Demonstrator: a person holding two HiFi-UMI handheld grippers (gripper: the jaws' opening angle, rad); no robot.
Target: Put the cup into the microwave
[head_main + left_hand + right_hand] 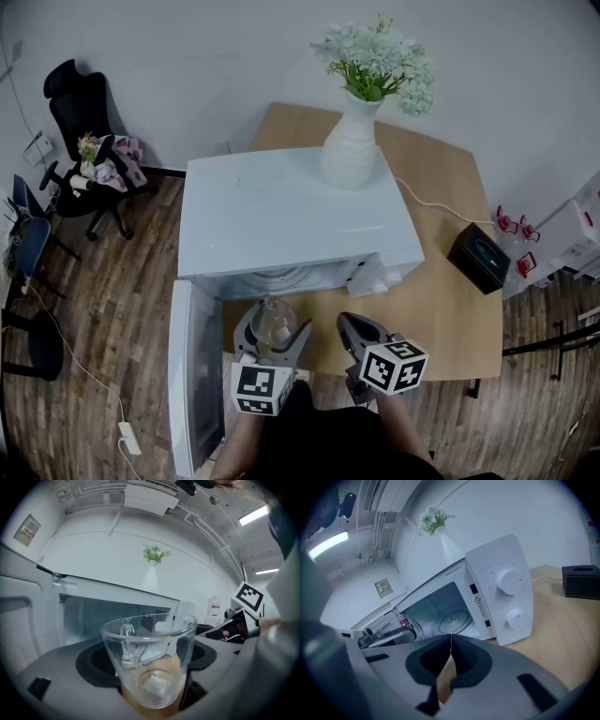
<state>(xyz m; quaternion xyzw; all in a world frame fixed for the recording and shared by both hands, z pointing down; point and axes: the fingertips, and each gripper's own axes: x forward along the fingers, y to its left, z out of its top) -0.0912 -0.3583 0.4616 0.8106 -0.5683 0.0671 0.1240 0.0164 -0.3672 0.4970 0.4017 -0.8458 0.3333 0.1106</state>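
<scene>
Clear glass cup (149, 660) stands upright between the left gripper's (274, 337) jaws, which grip its sides. Its mouth is up, its long axis vertical and its handle left of centre, just ahead of the open microwave (506, 592) but not inside. My right gripper (450, 638) is pinched together on nothing, facing the turntable (452, 619); I can't read the warning label (479, 603) beside the dials (508, 580).
</scene>
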